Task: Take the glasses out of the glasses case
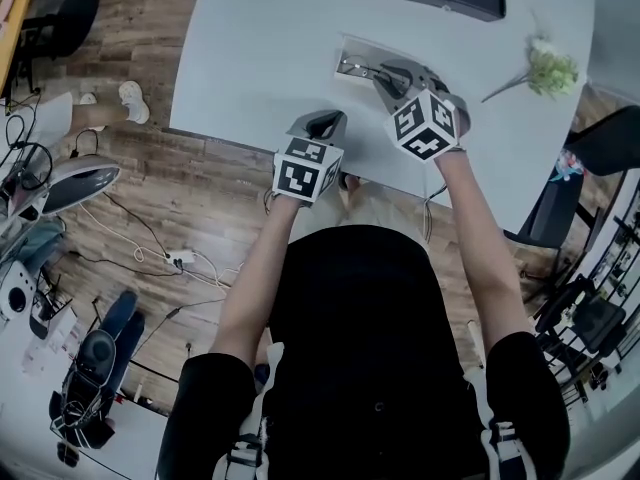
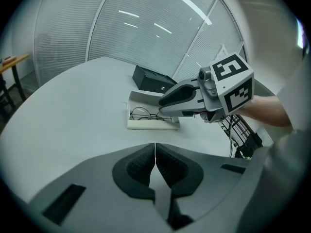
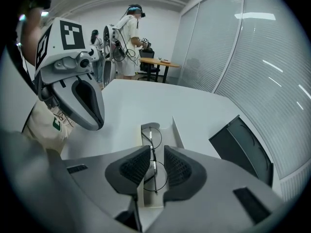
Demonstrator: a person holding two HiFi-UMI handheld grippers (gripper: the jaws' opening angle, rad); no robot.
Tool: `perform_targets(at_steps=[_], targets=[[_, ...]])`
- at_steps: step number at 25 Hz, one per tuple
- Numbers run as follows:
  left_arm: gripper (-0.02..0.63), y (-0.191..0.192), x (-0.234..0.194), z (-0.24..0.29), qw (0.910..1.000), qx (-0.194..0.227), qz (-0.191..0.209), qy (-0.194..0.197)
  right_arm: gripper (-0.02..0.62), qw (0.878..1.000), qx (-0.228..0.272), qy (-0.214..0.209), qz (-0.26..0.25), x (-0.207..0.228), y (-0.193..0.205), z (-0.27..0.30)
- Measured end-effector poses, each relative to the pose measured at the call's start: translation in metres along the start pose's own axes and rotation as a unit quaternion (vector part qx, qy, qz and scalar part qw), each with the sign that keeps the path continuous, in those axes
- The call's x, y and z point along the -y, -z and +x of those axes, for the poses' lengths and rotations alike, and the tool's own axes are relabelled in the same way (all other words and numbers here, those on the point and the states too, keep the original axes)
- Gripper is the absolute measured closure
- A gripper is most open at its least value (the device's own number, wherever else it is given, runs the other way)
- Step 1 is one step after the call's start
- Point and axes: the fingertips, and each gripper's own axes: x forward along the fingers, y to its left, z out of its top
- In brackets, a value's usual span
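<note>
Glasses (image 3: 154, 152) lie flat, lenses up, in the open white glasses case (image 3: 178, 133) on the pale table (image 1: 260, 48), towards its far side. The right gripper (image 3: 156, 161) is much the nearer of the two. It hangs tilted down over the case, its jaws partly spread with nothing pinched. In its own view the thin wire frame shows straight through the gap between the pads. The long axis of the frame runs along that gap, from the near lens to the far one, with the bridge about level with the pads. A straight drop and squeeze would therefore close across the frame's short width near the bridge, I judge. Whether the pads are already down at frame level I cannot tell; they look a little above it.

The left gripper (image 2: 155, 164) is held back near the table's near edge, well apart from the case, jaws pressed together and empty. From there the case lies ahead and slightly to the left.
</note>
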Motion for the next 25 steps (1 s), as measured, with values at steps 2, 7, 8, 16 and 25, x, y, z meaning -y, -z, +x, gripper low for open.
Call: perform_targets(at_steps=[2,7,8,16,25], targets=[[0.581,0.000,-0.004,0.000,1.0000,0.000,-0.001,0.000,0.489,1.000,-0.006,-0.006,0.001,-0.001,0.001,0.006],[0.581,-0.004,-0.015,0.002,1.0000,-0.006,-0.001,-0.001,0.489,1.000,-0.019,-0.014,0.007,0.000,0.005,0.021],[0.581,-0.005,-0.017,0.002,1.0000,-0.007,0.000,-0.001,0.489,1.000,-0.021,-0.017,0.009,0.000,0.006,0.023],[0.581,-0.008,-0.026,0.006,0.9999,-0.015,0.001,0.003,0.491,0.999,-0.029,-0.037,0.017,0.002,0.007,0.034],[0.581,-0.011,-0.028,0.009,0.9997,-0.021,0.003,0.007,0.543,0.996,-0.045,-0.072,0.018,-0.002,0.009,0.039]])
